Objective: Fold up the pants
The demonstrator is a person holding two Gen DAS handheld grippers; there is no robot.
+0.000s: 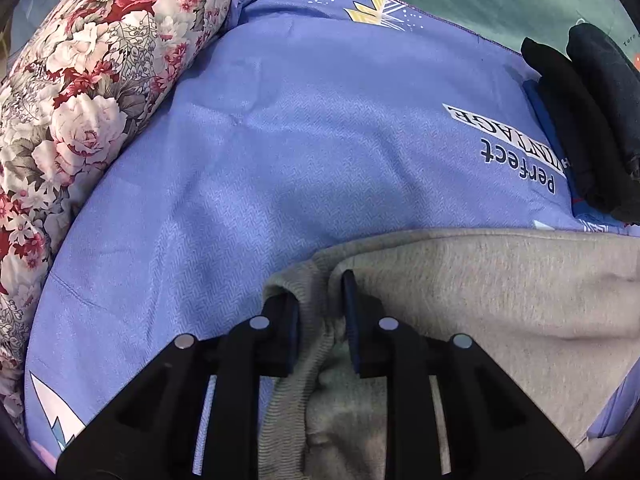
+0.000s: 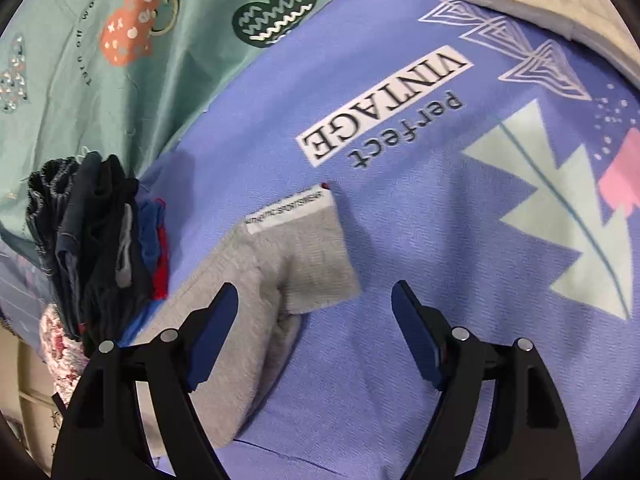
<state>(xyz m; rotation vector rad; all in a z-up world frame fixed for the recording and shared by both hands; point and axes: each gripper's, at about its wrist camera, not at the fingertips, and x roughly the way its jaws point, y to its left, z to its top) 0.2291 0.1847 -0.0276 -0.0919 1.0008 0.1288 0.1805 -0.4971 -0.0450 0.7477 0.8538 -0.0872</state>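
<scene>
While grey pants [image 1: 480, 300] lie flat on purple bedsheet [image 1: 280, 140], likely spread for folding, left tongs [image 1: 320, 320] pinch ribbed edge, probably cuff or waistband, narrow gap, fabric bunched between pads. Right tongs [image 2: 316, 320] spread wide, holding nothing, hovering near other grey end [image 2: 304, 248]. Dark clothes pile [image 2: 92, 248] beside.

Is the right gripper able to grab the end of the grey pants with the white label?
Probably yes. The right gripper is open, and the grey pants lie flat on the purple sheet with the white label just ahead, a little left. Nothing covers it; the dark clothes pile sits off to the side.
</scene>
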